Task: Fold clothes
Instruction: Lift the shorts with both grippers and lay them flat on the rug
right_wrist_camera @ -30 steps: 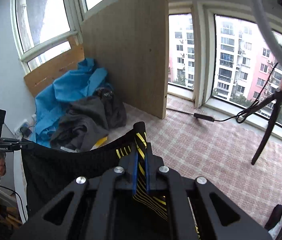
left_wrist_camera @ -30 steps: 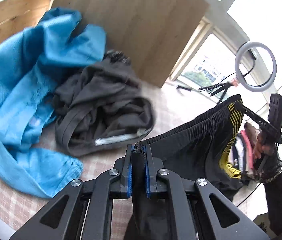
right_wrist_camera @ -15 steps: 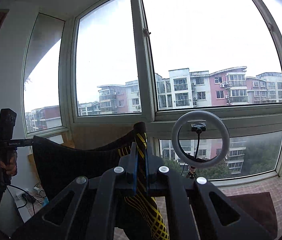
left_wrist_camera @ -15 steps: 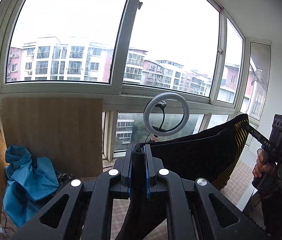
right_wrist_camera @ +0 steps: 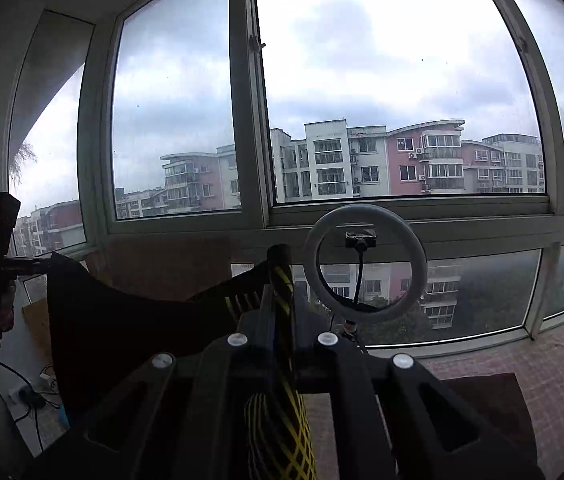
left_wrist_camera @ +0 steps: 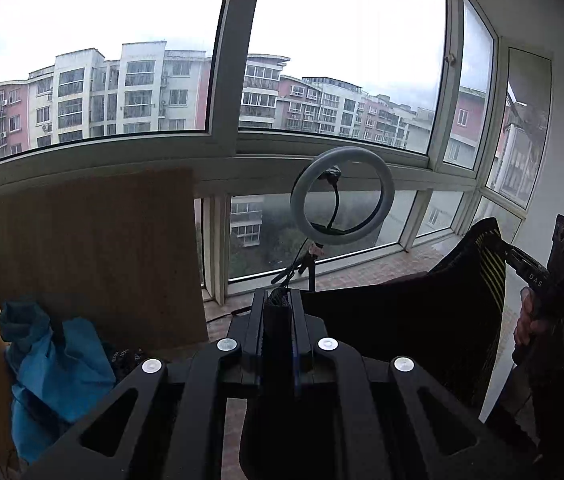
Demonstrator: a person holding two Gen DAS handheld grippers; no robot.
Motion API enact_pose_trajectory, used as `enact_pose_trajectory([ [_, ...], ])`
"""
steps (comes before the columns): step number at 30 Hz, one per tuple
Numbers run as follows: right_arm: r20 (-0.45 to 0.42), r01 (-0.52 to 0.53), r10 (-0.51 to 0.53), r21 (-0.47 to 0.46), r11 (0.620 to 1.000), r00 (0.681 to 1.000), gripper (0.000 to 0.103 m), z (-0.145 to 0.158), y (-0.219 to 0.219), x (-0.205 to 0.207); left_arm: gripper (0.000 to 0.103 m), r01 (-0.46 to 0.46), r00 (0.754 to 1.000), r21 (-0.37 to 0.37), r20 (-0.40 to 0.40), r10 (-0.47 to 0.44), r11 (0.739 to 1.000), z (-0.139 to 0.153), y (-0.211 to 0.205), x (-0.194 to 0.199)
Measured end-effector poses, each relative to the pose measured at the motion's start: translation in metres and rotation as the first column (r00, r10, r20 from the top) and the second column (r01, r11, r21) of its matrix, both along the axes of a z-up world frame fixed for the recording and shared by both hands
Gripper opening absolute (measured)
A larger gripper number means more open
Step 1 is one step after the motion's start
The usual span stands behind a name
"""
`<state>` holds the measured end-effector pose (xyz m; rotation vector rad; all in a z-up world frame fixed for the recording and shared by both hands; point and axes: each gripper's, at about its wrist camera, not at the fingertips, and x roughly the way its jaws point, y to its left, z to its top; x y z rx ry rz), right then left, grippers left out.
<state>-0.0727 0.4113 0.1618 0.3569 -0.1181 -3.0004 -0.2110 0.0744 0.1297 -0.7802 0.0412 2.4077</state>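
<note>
The left gripper [left_wrist_camera: 278, 320] has its jaws clamped on one end of the waistband of the black shorts [left_wrist_camera: 402, 320], and the right gripper [right_wrist_camera: 280, 300] has its jaws pinched shut on the other end, right at the yellow striped side panel [right_wrist_camera: 282, 420]. The shorts hang in the air, stretched between the two grippers. Low at the left, a blue garment [left_wrist_camera: 58, 364] lies crumpled against a wooden board [left_wrist_camera: 90, 252]. Further out a ring light [left_wrist_camera: 342, 196] stands on its stand before the window [left_wrist_camera: 322, 60], with apartment blocks [right_wrist_camera: 382, 160] beyond
</note>
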Motion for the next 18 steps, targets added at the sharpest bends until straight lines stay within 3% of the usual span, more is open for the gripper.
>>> enact_pose_trajectory([
  [3,0.152,0.075,-0.081,0.044,0.996,0.985,0.005,-0.067,0.014,-0.081,0.009,-0.019,0.995,-0.086,0.100,0.028,0.996,-0.076,0.038,-0.074],
  [6,0.309,0.126,-0.147,0.089,0.988,0.940,0.005,-0.148,0.028,-0.161,0.009,-0.017,0.970,-0.160,0.238,0.055,0.987,-0.169,0.066,-0.140],
  [8,0.445,0.118,-0.157,0.113,0.987,0.882,0.006,-0.207,0.035,-0.209,0.011,-0.007,0.942,-0.220,0.327,0.080,0.976,-0.231,0.081,-0.183],
  [10,0.594,0.094,-0.146,0.118,0.989,0.791,0.007,-0.264,0.037,-0.241,0.014,-0.008,0.906,-0.300,0.402,0.134,0.954,-0.281,0.083,-0.204],
  [11,0.645,0.086,-0.135,0.107,0.991,0.752,0.007,-0.283,0.040,-0.251,0.014,-0.013,0.896,-0.323,0.417,0.155,0.946,-0.295,0.081,-0.207],
  [14,0.709,0.105,-0.134,0.084,0.991,0.692,0.017,-0.308,0.053,-0.258,0.019,-0.037,0.896,-0.342,0.405,0.183,0.939,-0.303,0.064,-0.205],
  [16,0.682,0.109,-0.116,0.053,0.993,0.722,0.020,-0.293,0.066,-0.240,0.018,-0.045,0.915,-0.336,0.365,0.174,0.941,-0.287,0.046,-0.195],
  [18,0.650,0.106,-0.105,0.037,0.994,0.752,0.040,-0.273,0.077,-0.218,0.027,-0.058,0.934,-0.346,0.313,0.173,0.937,-0.268,0.027,-0.183],
])
